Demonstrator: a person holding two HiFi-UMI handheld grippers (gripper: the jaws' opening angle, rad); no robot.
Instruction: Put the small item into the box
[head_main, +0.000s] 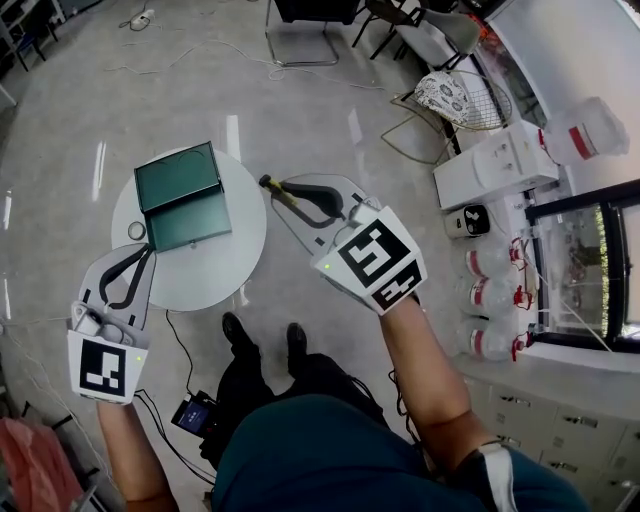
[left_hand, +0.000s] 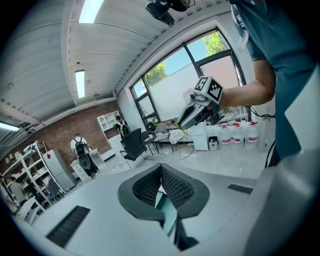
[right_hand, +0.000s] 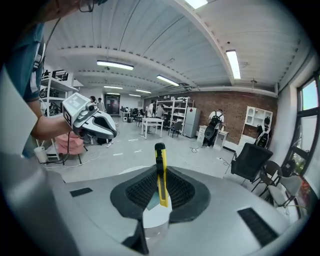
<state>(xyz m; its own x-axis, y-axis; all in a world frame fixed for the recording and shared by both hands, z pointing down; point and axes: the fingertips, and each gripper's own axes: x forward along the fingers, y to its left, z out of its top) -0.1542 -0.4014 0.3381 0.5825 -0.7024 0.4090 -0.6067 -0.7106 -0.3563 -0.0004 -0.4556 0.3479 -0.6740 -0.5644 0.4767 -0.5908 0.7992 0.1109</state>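
1. Item: a yellow utility knife (right_hand: 160, 175) stands upright between the jaws of the right hand-held gripper (head_main: 292, 198), which are pinched on its body. The dark tip sticks out past the jaws.
2. Position: in the head view the knife is held in the air to the right of the green box (head_main: 182, 195), about over the rim of the round white bench (head_main: 235, 250). It is apart from the box and not over its opening.
3. Box: it lies open on the bench with its lid folded back. Both halves appear empty.
4. Left hand-held gripper (head_main: 147, 252): it is held on the near left side of the box. Its pads are pressed together with nothing between them.
5. Other: a small ring-like object (head_main: 136, 231) lies on the bench just left of the box. It is too small to identify.
6. Progress, as a judgement: the pick-up is done. Still to do are carrying the knife left over the box, lowering it in and letting go.
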